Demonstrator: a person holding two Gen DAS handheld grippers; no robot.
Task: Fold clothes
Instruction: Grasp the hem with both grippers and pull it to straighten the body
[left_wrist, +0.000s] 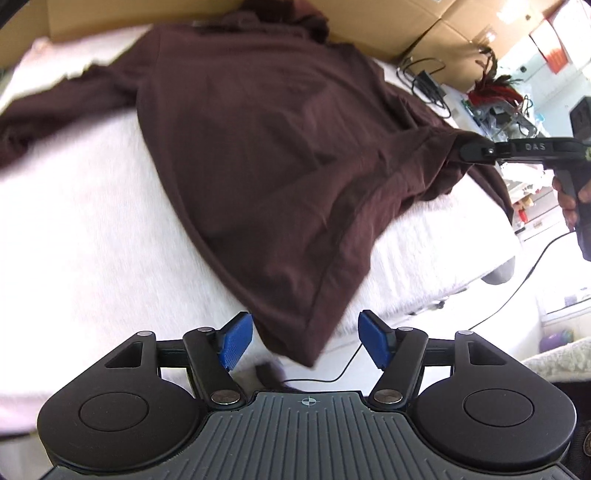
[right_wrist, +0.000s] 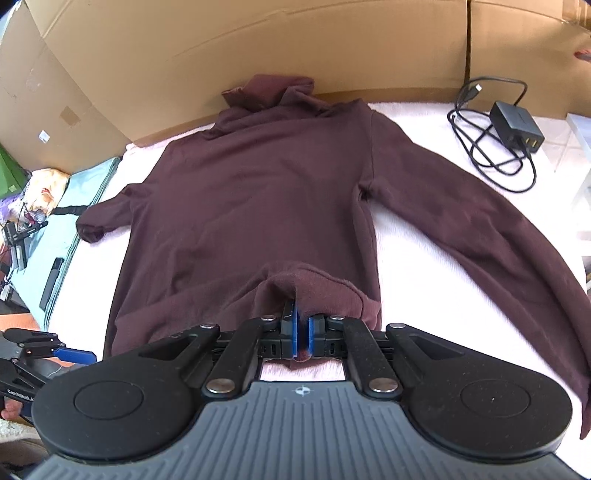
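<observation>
A dark maroon turtleneck sweater (right_wrist: 251, 192) lies face up on a white fluffy cover (right_wrist: 424, 258), collar towards the cardboard, the sleeve on the right stretched out. My right gripper (right_wrist: 302, 328) is shut on a bunched fold of the sweater's hem. In the left wrist view that same gripper (left_wrist: 476, 149) pinches the lifted hem edge of the sweater (left_wrist: 258, 147). My left gripper (left_wrist: 306, 341) stands open. The sweater's hanging hem corner sits between its blue pads (left_wrist: 236, 339) without either pad touching it. One blue fingertip of the left gripper (right_wrist: 74, 354) shows at the lower left of the right wrist view.
Cardboard boxes (right_wrist: 258, 44) wall the far side. A black charger with coiled cable (right_wrist: 513, 127) lies at the back right. A light-blue cloth (right_wrist: 74, 206) with a dark remote (right_wrist: 51, 284) borders the left. A thin cable (left_wrist: 517, 280) runs past the cover's edge.
</observation>
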